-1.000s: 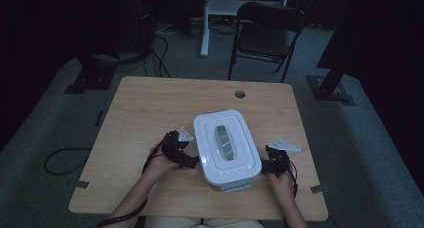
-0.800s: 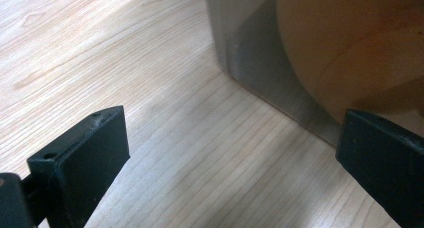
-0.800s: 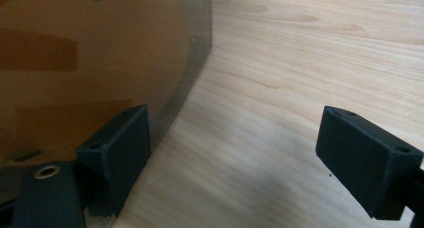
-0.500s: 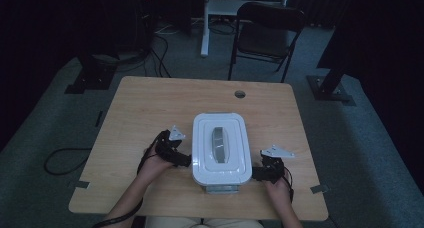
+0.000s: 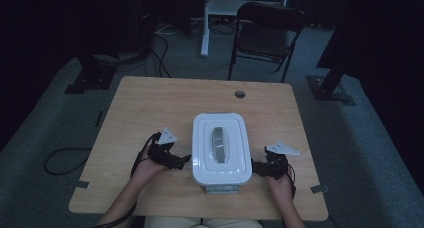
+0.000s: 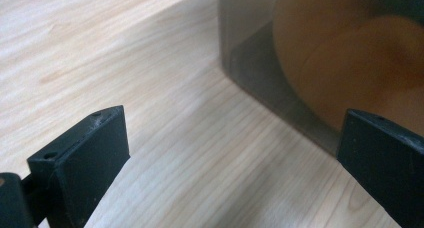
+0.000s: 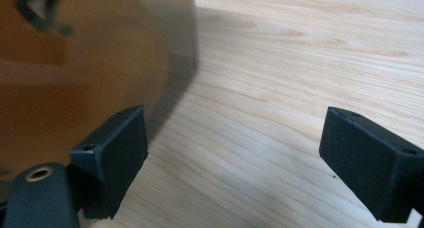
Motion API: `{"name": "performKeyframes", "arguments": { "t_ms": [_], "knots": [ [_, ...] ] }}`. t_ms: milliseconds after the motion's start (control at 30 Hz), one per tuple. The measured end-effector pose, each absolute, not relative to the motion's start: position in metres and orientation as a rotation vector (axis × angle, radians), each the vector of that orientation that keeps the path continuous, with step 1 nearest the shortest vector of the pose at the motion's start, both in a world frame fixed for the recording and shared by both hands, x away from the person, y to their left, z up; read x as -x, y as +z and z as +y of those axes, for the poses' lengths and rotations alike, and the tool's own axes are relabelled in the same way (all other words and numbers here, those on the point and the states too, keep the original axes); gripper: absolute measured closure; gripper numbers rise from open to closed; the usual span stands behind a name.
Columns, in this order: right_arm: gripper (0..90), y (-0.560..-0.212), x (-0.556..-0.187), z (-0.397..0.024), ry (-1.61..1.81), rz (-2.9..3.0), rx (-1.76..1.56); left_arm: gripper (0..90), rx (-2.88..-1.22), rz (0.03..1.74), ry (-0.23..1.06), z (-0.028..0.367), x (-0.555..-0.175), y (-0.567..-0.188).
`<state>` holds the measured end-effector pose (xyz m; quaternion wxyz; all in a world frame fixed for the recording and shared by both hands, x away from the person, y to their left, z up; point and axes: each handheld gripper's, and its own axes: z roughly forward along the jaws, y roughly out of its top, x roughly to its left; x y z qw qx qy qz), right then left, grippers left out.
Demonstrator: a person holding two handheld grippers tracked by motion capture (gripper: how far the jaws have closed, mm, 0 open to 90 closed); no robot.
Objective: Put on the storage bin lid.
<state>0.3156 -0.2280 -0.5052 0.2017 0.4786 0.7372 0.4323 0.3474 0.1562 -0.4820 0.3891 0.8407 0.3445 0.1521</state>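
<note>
A white lidded box (image 5: 221, 148) with a grey handle (image 5: 219, 143) on its lid sits square on the wooden table (image 5: 150, 108), near the front edge. My left gripper (image 5: 183, 161) is at the box's left side and my right gripper (image 5: 255, 168) at its right side, each pointing at a wall. In the left gripper view the gripper (image 6: 235, 158) is open, and the translucent box wall (image 6: 255, 63) shows something orange behind it. The right gripper (image 7: 240, 158) is also open, low over the wood, with the box wall (image 7: 100, 63) to its left. Neither holds anything.
A round cable hole (image 5: 240, 94) sits at the table's far edge. A dark folding chair (image 5: 267, 33) stands beyond the table, with stand bases (image 5: 90, 80) and cables (image 5: 62, 158) on the floor to the left.
The box has turned from slightly skewed to square and shifted a little left. Both hands have dropped closer to the front edge beside it.
</note>
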Motion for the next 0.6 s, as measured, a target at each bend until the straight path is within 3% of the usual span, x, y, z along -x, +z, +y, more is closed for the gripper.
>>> {"name": "performKeyframes", "arguments": {
  "t_ms": [600],
  "knots": [
    [11.7,-0.507,-0.309,-0.261,1.15,1.998,-1.371,1.2,-2.118,0.978,0.408,0.194,-0.338,-0.492]
  ]
}}
